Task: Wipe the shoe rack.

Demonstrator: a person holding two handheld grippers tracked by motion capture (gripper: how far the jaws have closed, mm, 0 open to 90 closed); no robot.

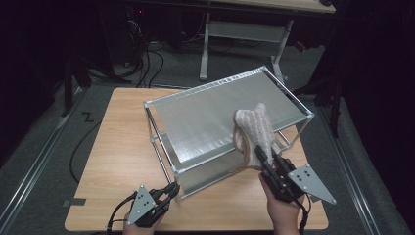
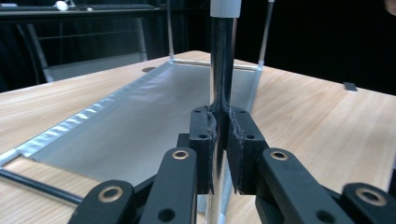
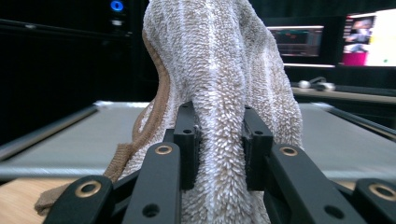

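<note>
The near corner post (image 2: 221,60) of the rack (image 1: 205,105) is clamped between the jaws of the left gripper (image 1: 169,192), low down by the tabletop (image 1: 117,147), and this grip is best kept firm so that the light frame is not pushed or tipped while the towel (image 1: 254,132) is brought over it. The towel is pinched between the jaws of the right gripper (image 1: 262,157), bunched and held upright, above the rack's near right edge, its folds hanging against the upper shelf. For the step judged to be in hand, laying the towel on the upper shelf, the towel should be lifted clear of the frame's rail, carried toward the shelf's middle and lowered until the cloth is borne by the shelf before the jaws are let go; a release too near the edge could let it slide off to the tabletop. The towel is a thick terry cloth, off-white with faint pale stripes and a tan hem (image 3: 156,100), one end of which trails down at the left in the right gripper view. Farther off, the grey sheet shelves are stretched between thin bright metal rails, one above the other.
</note>
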